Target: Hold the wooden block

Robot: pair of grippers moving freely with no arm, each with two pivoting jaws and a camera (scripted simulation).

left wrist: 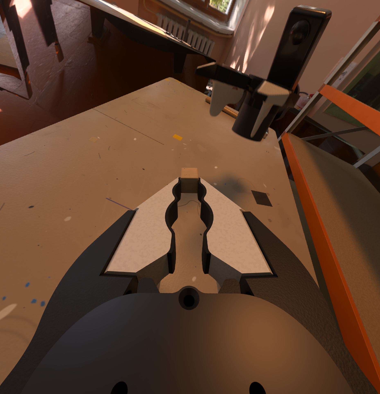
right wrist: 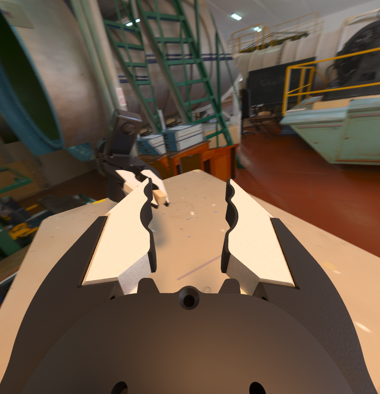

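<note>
A small pale wooden block [left wrist: 189, 181] sits between the tips of my left gripper [left wrist: 189, 183], which is shut on it just above the tan table [left wrist: 78, 181]. The right wrist view shows the same block [right wrist: 160, 196] held in the left gripper [right wrist: 162, 203] over the table's far left part. My right gripper [right wrist: 188, 184] is open and empty, above the table, with the block beyond its left finger. It also shows in the left wrist view [left wrist: 233, 123], hovering above the table's far right corner.
An orange-framed shelf [left wrist: 325, 213] runs along the table's right edge in the left wrist view. A wooden stick [left wrist: 227, 109] lies at the far right corner. Red floor [right wrist: 312, 191] lies beyond the table's right edge in the right wrist view.
</note>
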